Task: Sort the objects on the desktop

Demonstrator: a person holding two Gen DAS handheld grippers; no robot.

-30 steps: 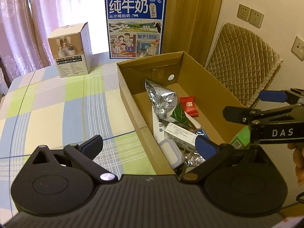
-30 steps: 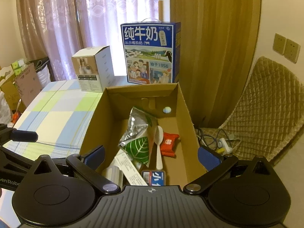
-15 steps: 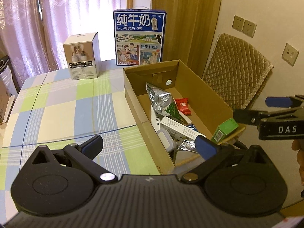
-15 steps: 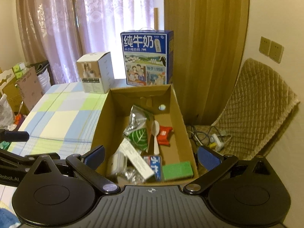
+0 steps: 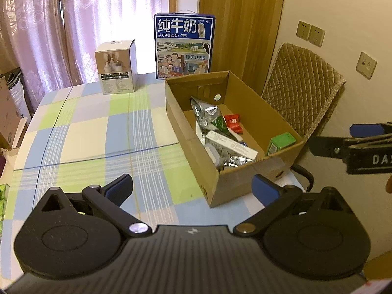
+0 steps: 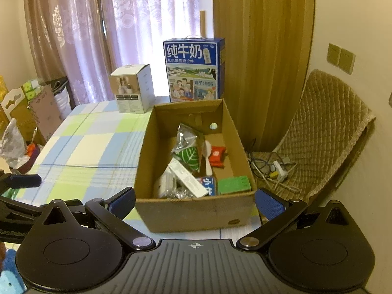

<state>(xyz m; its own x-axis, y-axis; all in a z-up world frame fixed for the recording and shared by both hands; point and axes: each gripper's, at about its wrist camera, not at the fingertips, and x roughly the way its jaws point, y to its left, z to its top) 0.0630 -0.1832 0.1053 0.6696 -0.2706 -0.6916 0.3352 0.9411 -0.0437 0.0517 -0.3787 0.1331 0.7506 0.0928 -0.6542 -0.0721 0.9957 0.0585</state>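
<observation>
An open cardboard box (image 5: 245, 183) (image 6: 196, 213) stands at the table's right edge. Inside lie a silver foil bag (image 5: 204, 112) (image 6: 186, 137), a red packet (image 5: 232, 122) (image 6: 217, 156), a white spoon (image 6: 207, 156), a long white box (image 5: 230, 144) (image 6: 191, 178) and a green box (image 5: 280, 142) (image 6: 234, 185) in the near right corner. My left gripper (image 5: 192, 191) is open and empty, above the tablecloth near the box's front left corner. My right gripper (image 6: 196, 202) is open and empty, in front of the box's near wall, and shows at the right edge (image 5: 355, 142).
A blue milk carton (image 5: 183, 46) (image 6: 193, 71) and a small white box (image 5: 117, 68) (image 6: 132, 88) stand at the table's far end. The checked tablecloth (image 5: 98, 132) lies left of the box. A quilted chair (image 6: 325, 127) and floor cables (image 6: 274, 169) lie to the right.
The green box left the right gripper and now lies in the cardboard box. Both grippers have drawn back from the box, still open.
</observation>
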